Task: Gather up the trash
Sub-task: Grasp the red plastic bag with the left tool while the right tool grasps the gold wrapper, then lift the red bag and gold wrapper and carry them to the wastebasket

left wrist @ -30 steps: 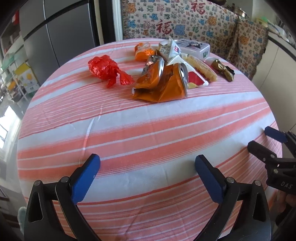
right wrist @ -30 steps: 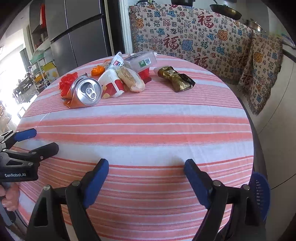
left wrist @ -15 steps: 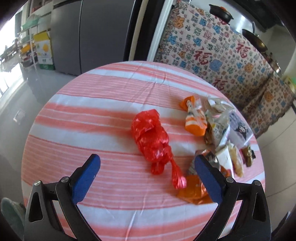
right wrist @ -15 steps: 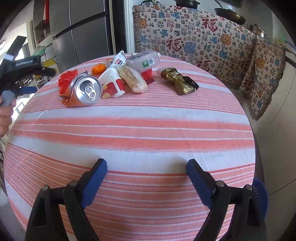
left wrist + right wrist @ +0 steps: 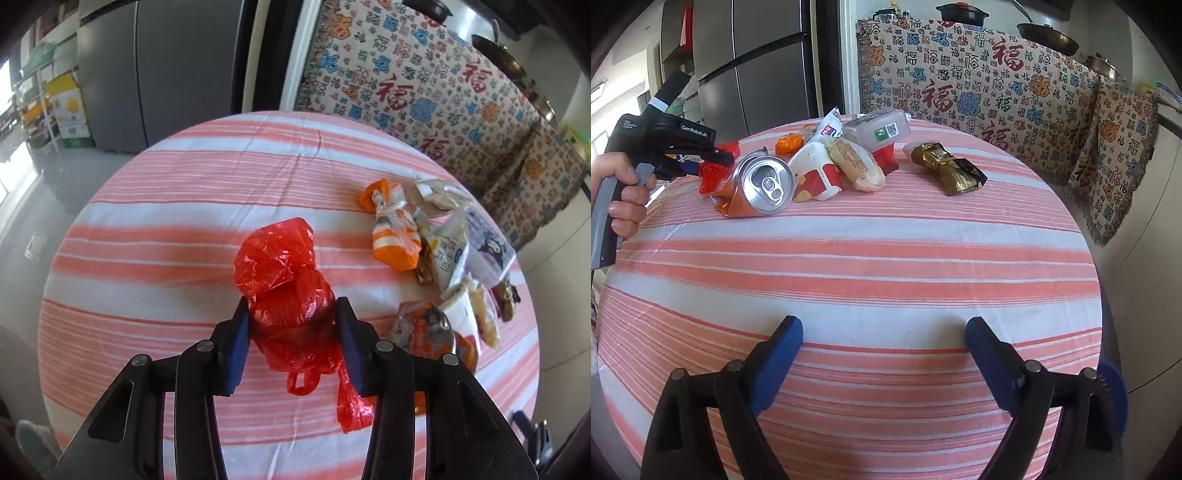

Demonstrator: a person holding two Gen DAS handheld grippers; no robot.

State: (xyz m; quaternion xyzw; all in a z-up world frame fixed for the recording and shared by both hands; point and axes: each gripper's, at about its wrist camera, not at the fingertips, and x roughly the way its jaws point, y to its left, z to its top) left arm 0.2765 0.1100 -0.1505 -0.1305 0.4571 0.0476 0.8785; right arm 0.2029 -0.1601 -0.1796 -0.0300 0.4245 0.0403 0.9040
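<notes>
Left wrist view, left claw (image 5: 291, 325) clenched around red plastic bag (image 5: 284, 280), right claw (image 5: 882, 343) spread wide.

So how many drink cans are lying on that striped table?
1. A crushed silver-topped orange aluminium can lies on its side at the left end of the trash pile, next to the crumpled red plastic bag. Others could be hidden under the wrappers.

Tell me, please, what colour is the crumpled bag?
Red bag; clearest in the left wrist view.
</notes>
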